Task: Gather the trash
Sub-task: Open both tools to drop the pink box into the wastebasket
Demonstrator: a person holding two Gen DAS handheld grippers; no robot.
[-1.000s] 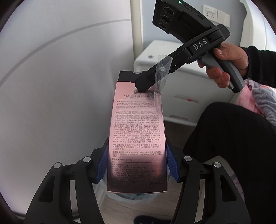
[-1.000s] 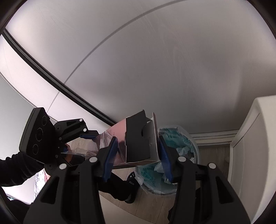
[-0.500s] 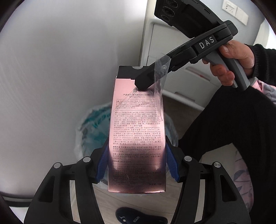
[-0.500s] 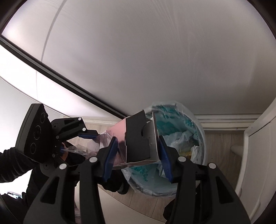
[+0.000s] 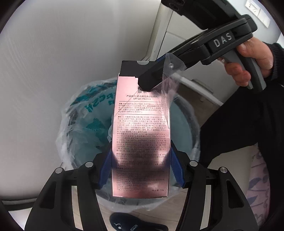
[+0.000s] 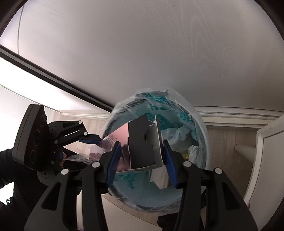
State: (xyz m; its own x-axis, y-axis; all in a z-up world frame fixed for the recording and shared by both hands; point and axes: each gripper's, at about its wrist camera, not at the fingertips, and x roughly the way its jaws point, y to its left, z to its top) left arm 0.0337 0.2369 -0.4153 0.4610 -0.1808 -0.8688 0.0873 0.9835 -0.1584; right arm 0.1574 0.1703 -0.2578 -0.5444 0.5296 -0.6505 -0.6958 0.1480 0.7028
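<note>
Carton between both tongs

a pale grey wall fills most of the background, meeting light wood flooring at a white skirting board. a white cabinet stands nearby, with a wall socket above it.

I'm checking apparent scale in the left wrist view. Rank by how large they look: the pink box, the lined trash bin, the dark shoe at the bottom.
1. Lined trash bin, though partly hidden.
2. Pink box, enlarged by nearness to the camera.
3. Dark shoe, cut off by the frame edge.
</note>
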